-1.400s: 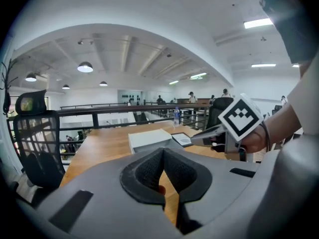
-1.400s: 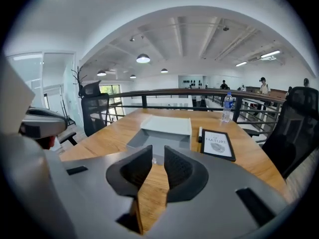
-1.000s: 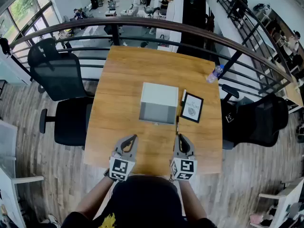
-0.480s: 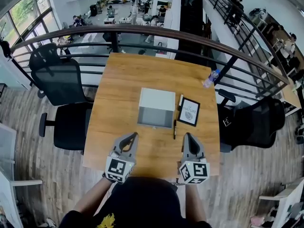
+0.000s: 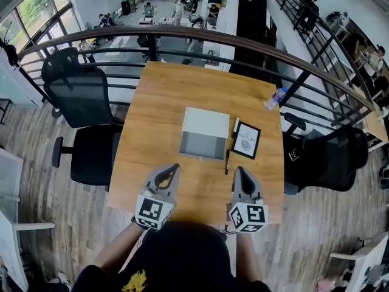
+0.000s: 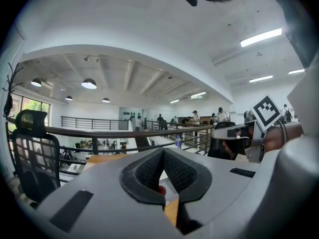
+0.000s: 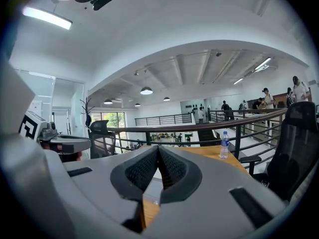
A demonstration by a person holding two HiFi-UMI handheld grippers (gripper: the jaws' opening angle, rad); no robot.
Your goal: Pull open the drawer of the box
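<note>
**Head view:** Over the last second both grippers have come up off the counter (image 5: 152, 114) and drawn back toward me. The right gripper (image 5: 239, 169), whose tip was near the lower end of the pen (image 5: 227, 161), now sits clear of it at its 5 o'clock. The left gripper (image 5: 175, 166) hangs at 7 o'clock of the box (image 5: 205, 120). The box has not shifted. It stands mid-counter with its white top at 12 o'clock and its grey drawer face (image 5: 202, 145) turned to me at 6. The book (image 5: 246, 140) lies just beside it at 3 o'clock.

From this angle I cannot say whether the grey part is a flush front or a drawer already drawn out. Neither gripper touches it, so the scene fits a pause ahead of a reach as well as a withdrawal after a pull.

**Left gripper view:** The jaws are clenched tip to tip on nothing. The railing and the bottle (image 6: 178, 142) show beyond them at 12 o'clock.

**Right gripper view:** These jaws, slightly parted a second ago, are now closed together and empty. A strip of the box shows low behind them.
</note>
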